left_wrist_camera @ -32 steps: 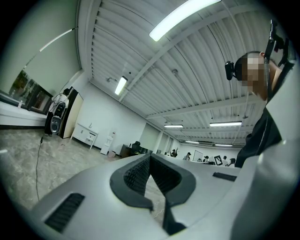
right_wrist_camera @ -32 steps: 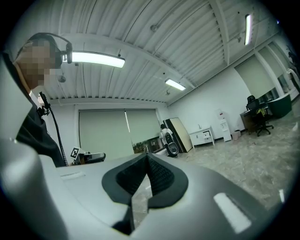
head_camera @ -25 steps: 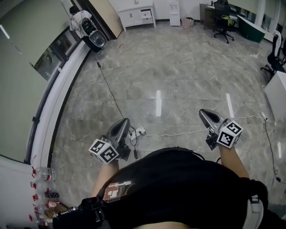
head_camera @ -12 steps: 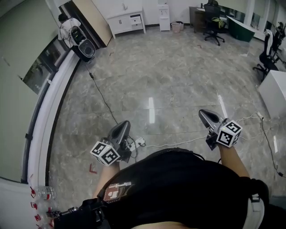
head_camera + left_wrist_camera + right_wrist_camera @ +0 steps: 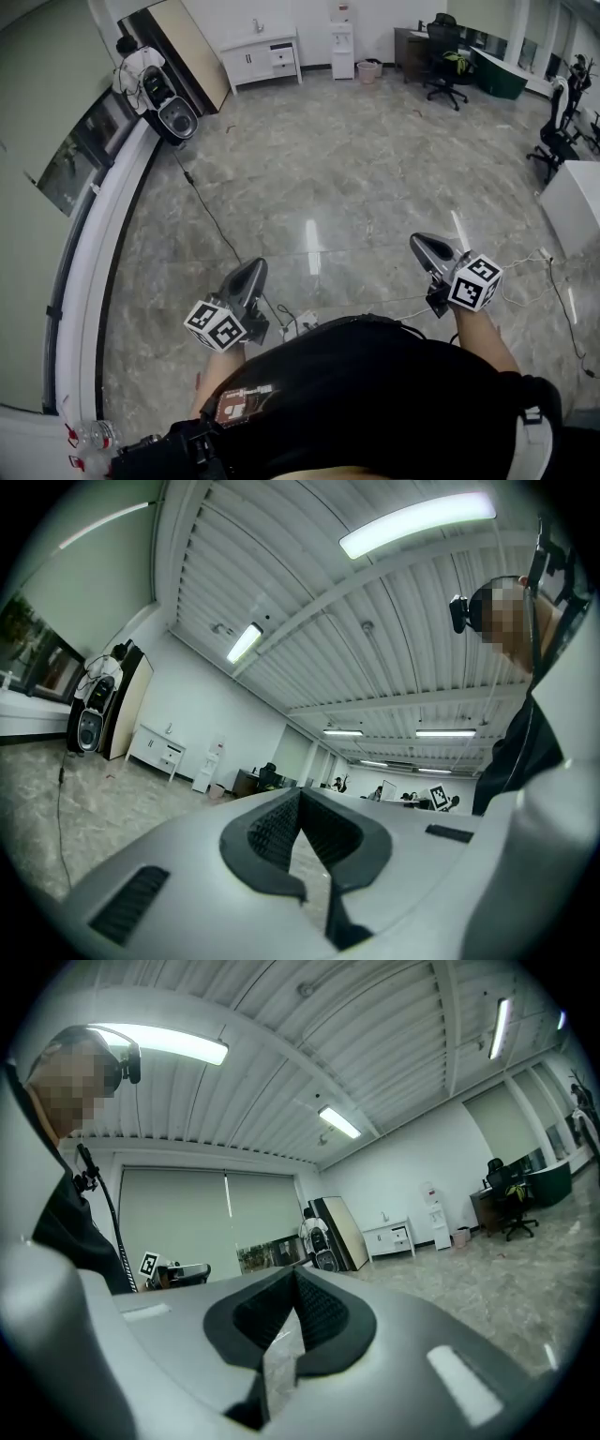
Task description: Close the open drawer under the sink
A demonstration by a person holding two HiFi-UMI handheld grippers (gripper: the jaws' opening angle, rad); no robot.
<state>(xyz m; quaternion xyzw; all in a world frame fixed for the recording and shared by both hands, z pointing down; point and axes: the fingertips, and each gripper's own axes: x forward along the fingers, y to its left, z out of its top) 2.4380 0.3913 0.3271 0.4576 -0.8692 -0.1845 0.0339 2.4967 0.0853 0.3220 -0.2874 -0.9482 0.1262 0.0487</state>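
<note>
Head view first: holding the left gripper and right gripper out level over the grey marble floor, well apart, touching nothing. Spotting the white sink cabinet way off at the floor's far edge against the back wall, just left of a water dispenser. Looks like the drawer in its right half sits pulled out, but too tiny to swear by. Also got a cable snaking across the floor from a black speaker at the left edge. Over to the left gripper view: jaws pressed together, pinching nothing, sink cabinet far off on the left. Right gripper view, same deal: jaws squeezed tight, empty, sink cabinet small, off to the right.
</note>
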